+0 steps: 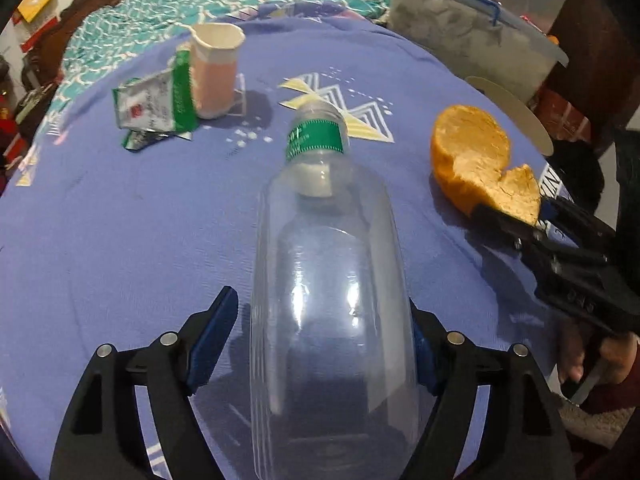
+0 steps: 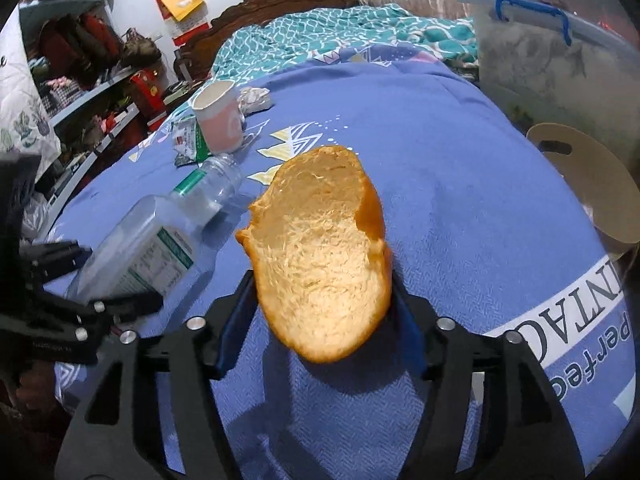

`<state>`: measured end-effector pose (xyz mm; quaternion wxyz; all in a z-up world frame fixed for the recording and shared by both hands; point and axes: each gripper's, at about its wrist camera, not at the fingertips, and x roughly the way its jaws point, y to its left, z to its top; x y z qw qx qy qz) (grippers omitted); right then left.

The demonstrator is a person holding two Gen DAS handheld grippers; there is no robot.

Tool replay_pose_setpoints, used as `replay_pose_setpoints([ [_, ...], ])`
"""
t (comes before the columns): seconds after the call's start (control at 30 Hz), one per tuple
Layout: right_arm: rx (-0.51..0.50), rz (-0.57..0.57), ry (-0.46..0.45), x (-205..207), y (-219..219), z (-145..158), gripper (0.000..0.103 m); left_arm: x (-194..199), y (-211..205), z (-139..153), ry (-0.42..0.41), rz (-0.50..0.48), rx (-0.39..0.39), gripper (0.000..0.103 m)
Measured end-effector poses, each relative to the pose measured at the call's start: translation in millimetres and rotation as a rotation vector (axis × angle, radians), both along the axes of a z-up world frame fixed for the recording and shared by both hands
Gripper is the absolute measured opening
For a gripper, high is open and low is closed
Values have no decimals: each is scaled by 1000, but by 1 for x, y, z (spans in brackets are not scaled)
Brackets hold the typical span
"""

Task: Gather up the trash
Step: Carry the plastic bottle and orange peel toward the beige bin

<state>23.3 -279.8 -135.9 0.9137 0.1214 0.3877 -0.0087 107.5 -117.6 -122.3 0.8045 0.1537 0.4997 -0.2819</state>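
right hand-held gripper grips orange peel

My left gripper is matt black plastic with blue pads and shiny metal pins. The bottle between its fingers is clear, glossy plastic with a green paper label. The orange peel in my right gripper has a rough, fibrous pith. The bedspread is matt woven cloth; the cup looks like matt paper.

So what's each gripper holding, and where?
Right fingers clasp the orange peel by its near end. Clear bottle lies base-first between the left fingers, gap at one: seemingly ungripped.
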Motion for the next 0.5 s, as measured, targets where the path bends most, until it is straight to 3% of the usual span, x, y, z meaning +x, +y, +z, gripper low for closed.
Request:
replay_pose_setpoints([
  [0.17, -8, 27, 11, -7, 2, -4, 79, 0, 6, 4, -26, 20, 46, 73],
  [0.2, -4, 30, 10, -7, 1, -6, 78, 0, 4, 2, -11, 21, 54, 68],
  [0.23, 6, 36, 7, -7, 1, -6, 71, 0, 3, 0, 4, 16, 53, 62],
  [0.27, 31, 52, 1, -6, -1, -6, 47, 0, 1, 0, 2, 19, 54, 61],
  [0.3, 34, 48, -9, -6, -3, -5, 40, 1, -4, 1, -18, 21, 60, 60],
  [0.5, 83, -56, -78, -14, -40, 4, 35, 4, -51, 22, -4, -110, -30, 59],
])
